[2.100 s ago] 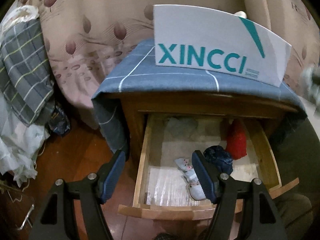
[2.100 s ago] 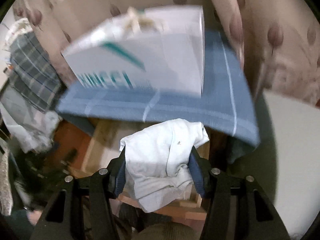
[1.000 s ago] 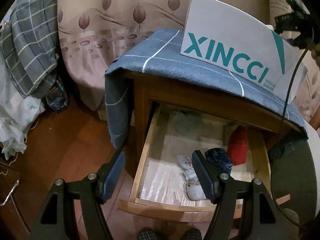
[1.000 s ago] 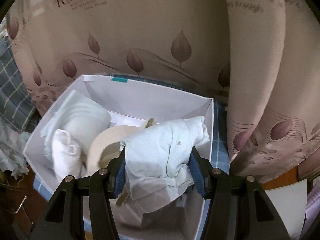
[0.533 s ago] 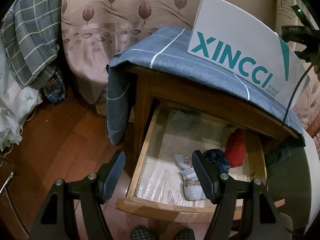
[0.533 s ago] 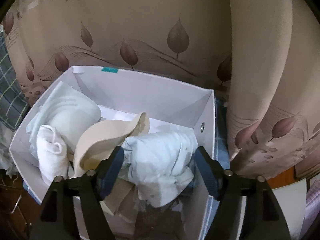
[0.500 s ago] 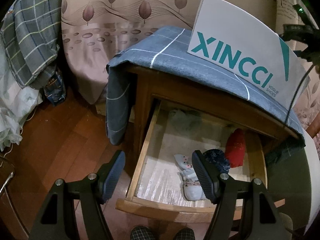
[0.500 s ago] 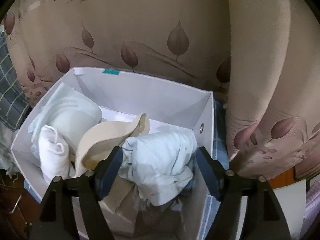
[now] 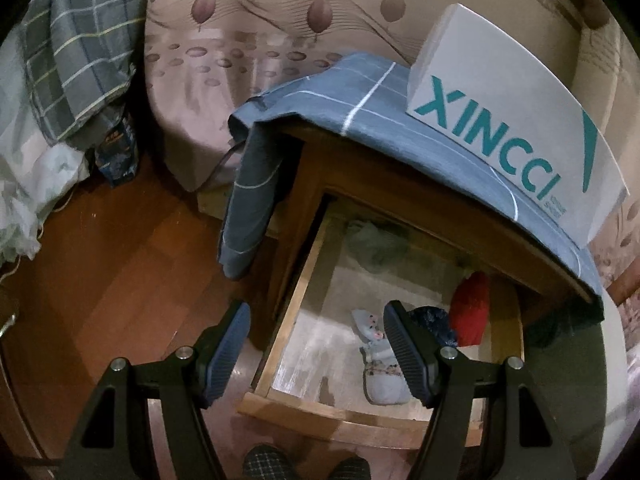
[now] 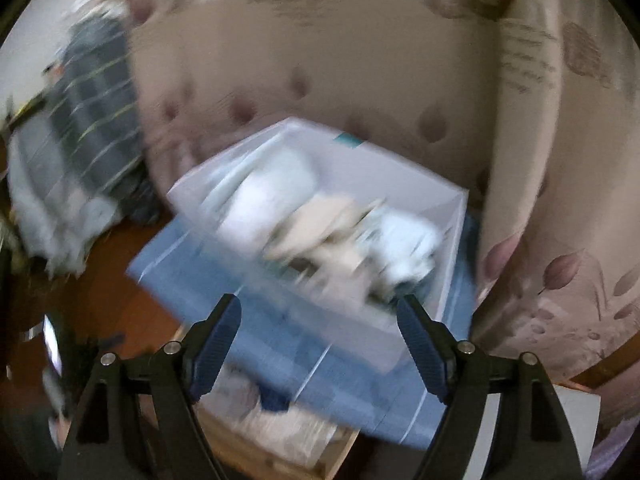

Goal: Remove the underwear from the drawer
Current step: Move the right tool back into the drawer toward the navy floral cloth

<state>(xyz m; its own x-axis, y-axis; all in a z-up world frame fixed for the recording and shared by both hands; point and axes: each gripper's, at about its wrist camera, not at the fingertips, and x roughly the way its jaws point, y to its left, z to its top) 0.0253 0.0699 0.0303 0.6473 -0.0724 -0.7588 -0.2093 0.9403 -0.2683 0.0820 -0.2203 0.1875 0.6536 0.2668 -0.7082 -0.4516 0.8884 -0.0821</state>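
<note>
Right hand-held gripper [image 10: 318, 334] now open, empty; pale underwear [image 10: 404, 248] dropped in box [image 10: 452, 240]. Left hand-held gripper [image 9: 316, 340] open over drawer [image 9: 304, 292]; more garments remain.

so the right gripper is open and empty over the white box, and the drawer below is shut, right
Not quite: the drawer is pulled open, with clothes lying in it, as the left wrist view shows. The right gripper is indeed open and empty near the white box.

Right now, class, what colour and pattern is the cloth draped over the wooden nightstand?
The cloth is blue-grey with thin white grid lines, clearest in the left wrist view.
</note>
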